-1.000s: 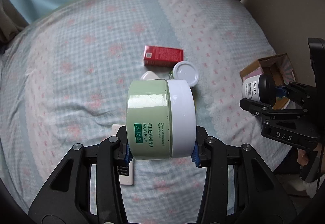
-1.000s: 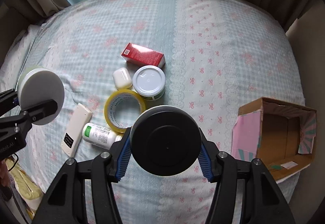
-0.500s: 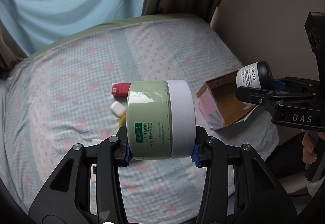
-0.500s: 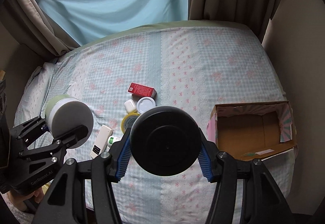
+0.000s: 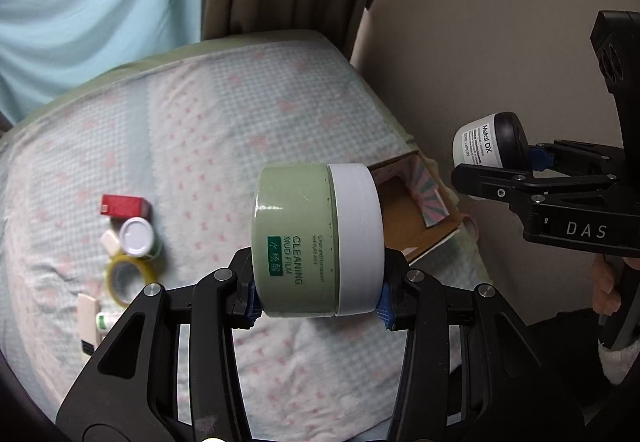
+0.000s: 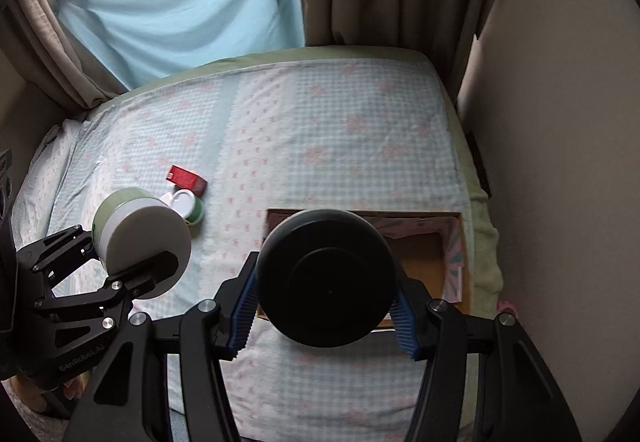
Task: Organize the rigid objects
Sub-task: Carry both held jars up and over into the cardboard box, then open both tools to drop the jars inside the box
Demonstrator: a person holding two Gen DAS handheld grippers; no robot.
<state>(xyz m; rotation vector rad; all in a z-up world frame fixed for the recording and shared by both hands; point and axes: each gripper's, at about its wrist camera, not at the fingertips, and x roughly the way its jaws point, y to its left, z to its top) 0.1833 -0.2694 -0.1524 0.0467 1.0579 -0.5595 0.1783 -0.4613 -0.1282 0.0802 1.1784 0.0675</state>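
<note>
My left gripper (image 5: pixel 318 300) is shut on a green jar with a white lid (image 5: pixel 316 242), labelled Cleaning Mud Film, held on its side above the bed. It also shows in the right wrist view (image 6: pixel 140 242). My right gripper (image 6: pixel 326 320) is shut on a black-lidded white jar (image 6: pixel 326 278), held above the near edge of an open cardboard box (image 6: pixel 424 258). The same jar (image 5: pixel 490 139) hangs to the right of the box (image 5: pixel 404 213) in the left wrist view.
On the checked bedspread (image 6: pixel 340 129) lie a red box (image 5: pixel 124 205), a white-lidded jar (image 5: pixel 138 238), a small white case (image 5: pixel 110 244), a yellow tape roll (image 5: pixel 128 278), a white remote (image 5: pixel 88 322) and a small bottle (image 5: pixel 102 320). A wall (image 6: pixel 560 121) borders the bed's right side.
Both grippers have risen and swung right with their jars. The box has come in front of the right gripper, and the loose items have slid to the left in both views.
</note>
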